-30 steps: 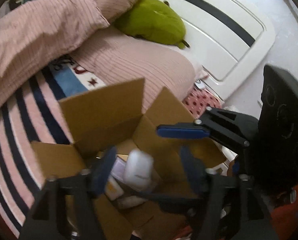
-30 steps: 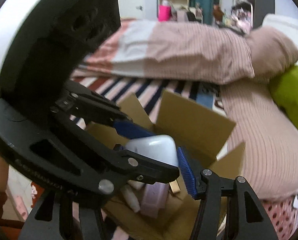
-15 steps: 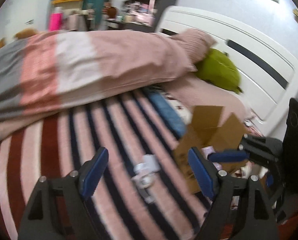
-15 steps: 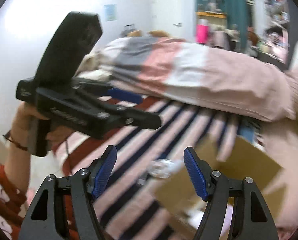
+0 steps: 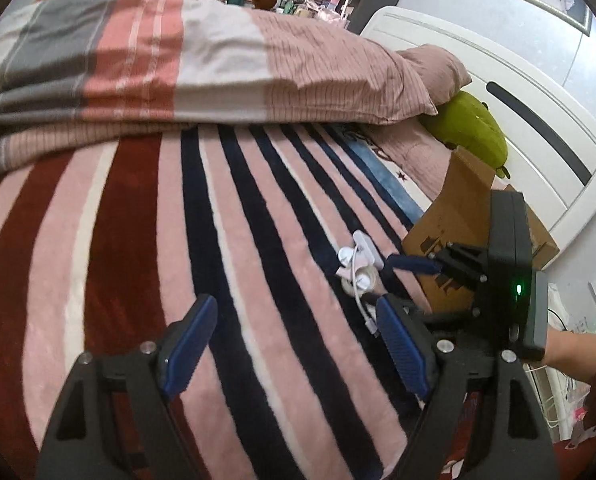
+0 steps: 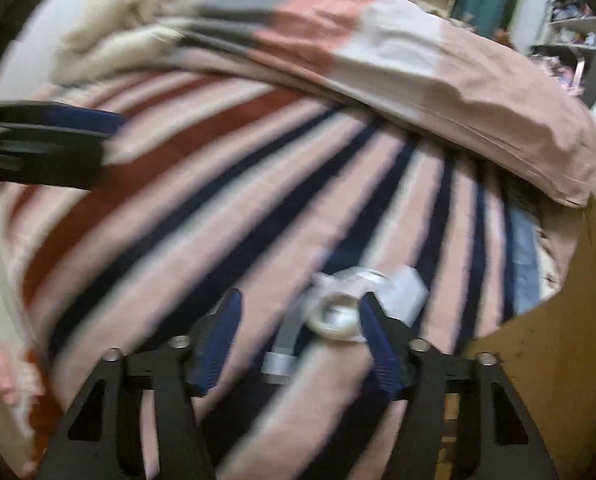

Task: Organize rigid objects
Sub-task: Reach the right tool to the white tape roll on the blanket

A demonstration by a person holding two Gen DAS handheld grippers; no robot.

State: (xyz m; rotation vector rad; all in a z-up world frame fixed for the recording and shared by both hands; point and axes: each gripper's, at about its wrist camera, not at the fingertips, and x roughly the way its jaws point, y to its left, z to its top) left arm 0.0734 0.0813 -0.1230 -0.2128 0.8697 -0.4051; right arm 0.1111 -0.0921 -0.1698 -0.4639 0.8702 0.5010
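Right gripper (image 6: pixel 299 334) jaws apart near a blurred, possibly charger bundle (image 6: pixel 361 300).

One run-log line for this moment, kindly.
left gripper: open, idle | right gripper: open, at white charger bundle | cardboard box: beside

Bed (image 5: pixel 258 260), striped blanket: carries folded duvet (image 5: pixel 178 60), charger with cable (image 5: pixel 357 268), cardboard box (image 5: pixel 465 220), green plush (image 5: pixel 473 128).
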